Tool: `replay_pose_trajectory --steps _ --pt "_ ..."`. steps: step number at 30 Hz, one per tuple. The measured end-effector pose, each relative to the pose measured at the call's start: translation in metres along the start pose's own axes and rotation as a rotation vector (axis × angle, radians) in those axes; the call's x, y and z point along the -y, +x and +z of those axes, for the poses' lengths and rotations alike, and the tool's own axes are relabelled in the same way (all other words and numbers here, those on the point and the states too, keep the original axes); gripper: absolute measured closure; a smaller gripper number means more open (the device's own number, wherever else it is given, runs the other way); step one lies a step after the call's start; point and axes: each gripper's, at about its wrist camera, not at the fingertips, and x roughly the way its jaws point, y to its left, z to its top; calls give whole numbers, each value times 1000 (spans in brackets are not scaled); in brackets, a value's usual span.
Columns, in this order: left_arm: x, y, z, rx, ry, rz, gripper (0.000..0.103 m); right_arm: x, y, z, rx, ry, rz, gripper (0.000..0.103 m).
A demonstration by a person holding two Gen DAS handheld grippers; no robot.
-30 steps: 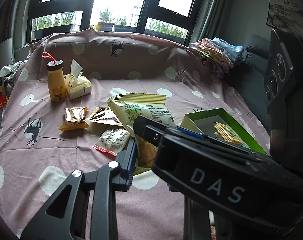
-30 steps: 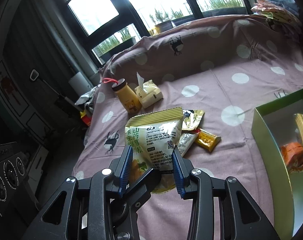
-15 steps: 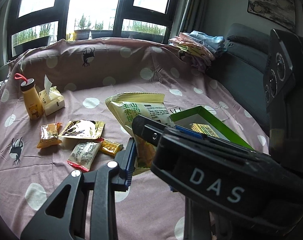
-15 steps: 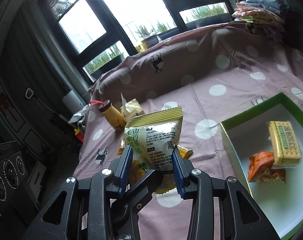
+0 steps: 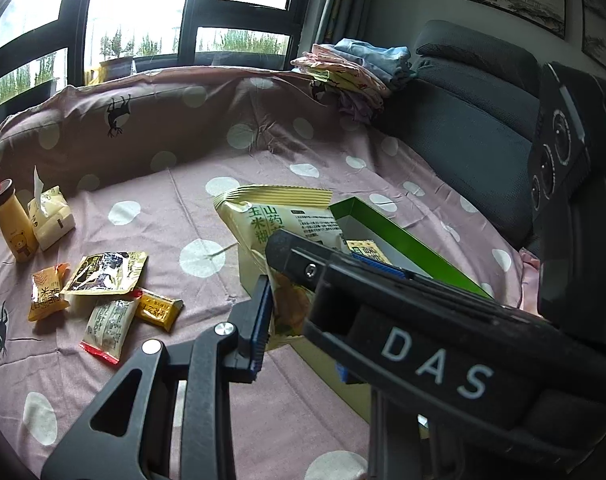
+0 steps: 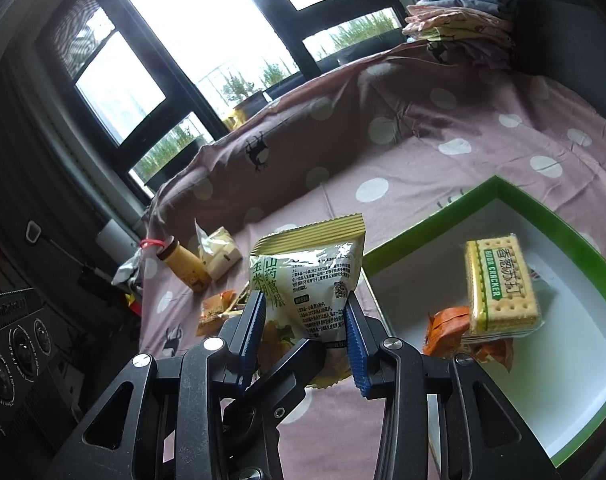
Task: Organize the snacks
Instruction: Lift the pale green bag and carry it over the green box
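Note:
A pale yellow-green snack bag (image 6: 307, 276) hangs upright above the dotted pink cloth, at the left wall of the green box (image 6: 423, 220). My right gripper (image 6: 307, 320) is shut on the bag's sides with its blue pads. My left gripper (image 5: 287, 320) is shut on the bag's lower edge. Its left pad touches the bag, and its other finger is hidden behind the right gripper, one of whose fingers (image 5: 303, 264) crosses in front. Inside the box lie a cracker pack (image 6: 499, 284) and an orange packet (image 6: 447, 328).
Several small snack packets (image 5: 107, 272) lie on the pink cloth (image 5: 207, 360) at the left. Behind them stand a yellow bottle (image 5: 15, 224) and a tissue pack (image 5: 51, 216). Folded clothes (image 5: 351, 72) and a dark sofa (image 5: 463, 120) are at the back right.
Both grippers have carried the bag to the right, from over the loose packets to the green box's left wall. Both grips look unchanged.

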Motion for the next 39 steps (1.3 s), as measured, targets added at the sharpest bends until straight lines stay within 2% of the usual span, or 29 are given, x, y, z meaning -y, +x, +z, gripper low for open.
replay_pose_trajectory --steps 17,30,39 --pt "29 51 3 -116 46 -111 78 56 -1 5 -9 140 -125 61" --pt "36 87 0 -230 25 -212 78 82 4 5 -46 199 -242 61" --pt "42 99 -2 -278 -7 -239 75 95 3 5 -52 230 -300 61"
